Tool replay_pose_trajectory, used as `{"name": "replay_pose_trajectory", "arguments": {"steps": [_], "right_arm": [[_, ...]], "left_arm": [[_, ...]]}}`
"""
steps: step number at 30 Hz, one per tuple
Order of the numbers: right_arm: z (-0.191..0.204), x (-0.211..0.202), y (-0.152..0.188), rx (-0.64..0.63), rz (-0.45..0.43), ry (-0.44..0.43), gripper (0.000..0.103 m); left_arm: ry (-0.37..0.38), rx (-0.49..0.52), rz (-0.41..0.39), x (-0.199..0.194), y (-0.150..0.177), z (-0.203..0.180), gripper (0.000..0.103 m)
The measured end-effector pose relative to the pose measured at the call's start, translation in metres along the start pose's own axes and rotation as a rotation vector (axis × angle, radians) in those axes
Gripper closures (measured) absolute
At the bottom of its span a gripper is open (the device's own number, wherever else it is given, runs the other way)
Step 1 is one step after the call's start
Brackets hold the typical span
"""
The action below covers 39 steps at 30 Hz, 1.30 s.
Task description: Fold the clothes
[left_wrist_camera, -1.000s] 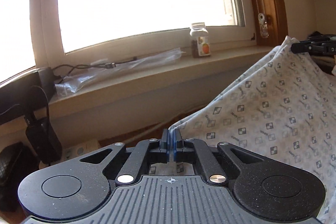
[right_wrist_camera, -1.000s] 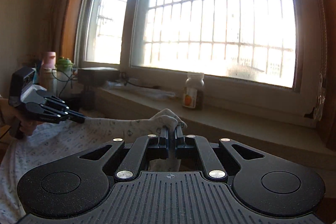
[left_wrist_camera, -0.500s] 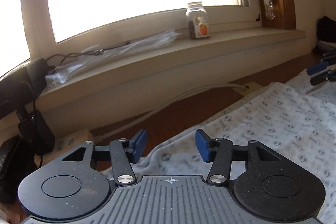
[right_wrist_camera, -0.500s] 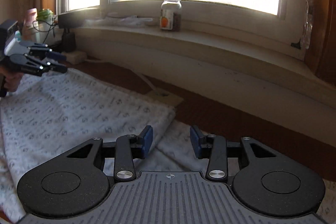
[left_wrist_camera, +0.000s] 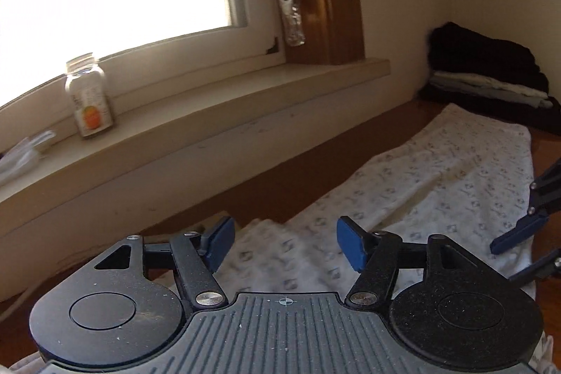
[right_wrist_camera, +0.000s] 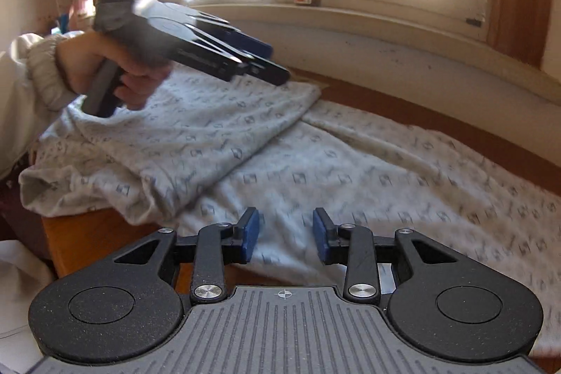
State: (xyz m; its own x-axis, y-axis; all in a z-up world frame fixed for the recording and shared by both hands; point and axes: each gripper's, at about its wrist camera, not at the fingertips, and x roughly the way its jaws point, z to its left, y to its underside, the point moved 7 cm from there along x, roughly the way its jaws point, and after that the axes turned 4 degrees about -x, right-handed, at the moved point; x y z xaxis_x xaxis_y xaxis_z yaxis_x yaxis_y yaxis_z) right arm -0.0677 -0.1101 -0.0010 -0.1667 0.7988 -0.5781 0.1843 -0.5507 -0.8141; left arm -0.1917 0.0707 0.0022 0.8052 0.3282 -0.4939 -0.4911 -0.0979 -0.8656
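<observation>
L gripper [left_wrist_camera: 282, 242]: blue fingers [left_wrist_camera: 219, 242] spread wide apart, nothing between them, hovering just above the near end of the patterned garment [left_wrist_camera: 438, 184]. R gripper [right_wrist_camera: 285, 235]: fingers [right_wrist_camera: 249, 233] also apart, empty, over the cloth w/o clamping it. Garment is pale w/ small square prints, spread flat on the brown counter [right_wrist_camera: 438, 118], one part folded over itself on the left side in the right wrist view, edge hanging off the counter's near corner. Same view shows a hand [right_wrist_camera: 115, 65] w/ a pale cuffed sleeve [right_wrist_camera: 38, 72] holding the L gripper's handle above the folded part. Behind: window sill [left_wrist_camera: 210, 100] w/ a small jar [left_wrist_camera: 89, 97], orange label. Far right in the left wrist view, a stack of folded clothes [left_wrist_camera: 487, 76], dark and light layers, just beyond the garment's end.
</observation>
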Motion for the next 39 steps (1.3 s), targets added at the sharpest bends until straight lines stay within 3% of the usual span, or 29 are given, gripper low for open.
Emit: {"name": "replay_pose_trajectory", "arguments": {"steps": [7, 10, 17, 20, 25, 30, 32, 33, 35, 37, 39], "right_arm": [[-0.03, -0.022, 0.002, 0.068, -0.025, 0.016, 0.068], [-0.054, -0.005, -0.021, 0.091, -0.043, 0.047, 0.068], [-0.065, 0.071, -0.077, 0.064, -0.028, 0.055, 0.068], [-0.067, 0.096, -0.089, 0.144, -0.025, -0.001, 0.068], [-0.056, 0.129, -0.099, 0.221, -0.004, -0.063, 0.067], [-0.043, 0.147, -0.108, 0.222, -0.01, -0.063, 0.064], [-0.037, 0.149, -0.111, 0.229, -0.014, -0.113, 0.074], [-0.033, 0.15, -0.113, 0.227, -0.02, -0.13, 0.096], [-0.024, 0.14, -0.118, 0.193, -0.067, -0.143, 0.099], [-0.01, 0.123, -0.125, 0.176, -0.134, -0.221, 0.099], [0.016, 0.108, -0.126, 0.071, -0.147, -0.268, 0.099]], "left_arm": [[0.049, 0.023, 0.019, 0.02, 0.01, -0.023, 0.035], [0.046, -0.008, -0.011, 0.015, 0.009, -0.02, 0.033], [0.011, -0.034, 0.025, 0.02, 0.008, -0.014, 0.033], [-0.031, -0.075, -0.011, 0.011, 0.007, -0.004, 0.033], [-0.073, -0.262, -0.096, -0.004, 0.007, 0.032, 0.03], [-0.04, -0.383, -0.135, -0.012, 0.008, 0.054, 0.028], [-0.025, -0.399, -0.146, -0.015, 0.008, 0.057, 0.028], [-0.02, -0.402, -0.156, -0.017, 0.008, 0.058, 0.028], [-0.005, -0.419, -0.192, -0.022, 0.008, 0.061, 0.028], [-0.002, -0.438, -0.232, -0.029, 0.009, 0.065, 0.025], [0.005, -0.439, -0.232, -0.027, 0.007, 0.064, 0.025]]}}
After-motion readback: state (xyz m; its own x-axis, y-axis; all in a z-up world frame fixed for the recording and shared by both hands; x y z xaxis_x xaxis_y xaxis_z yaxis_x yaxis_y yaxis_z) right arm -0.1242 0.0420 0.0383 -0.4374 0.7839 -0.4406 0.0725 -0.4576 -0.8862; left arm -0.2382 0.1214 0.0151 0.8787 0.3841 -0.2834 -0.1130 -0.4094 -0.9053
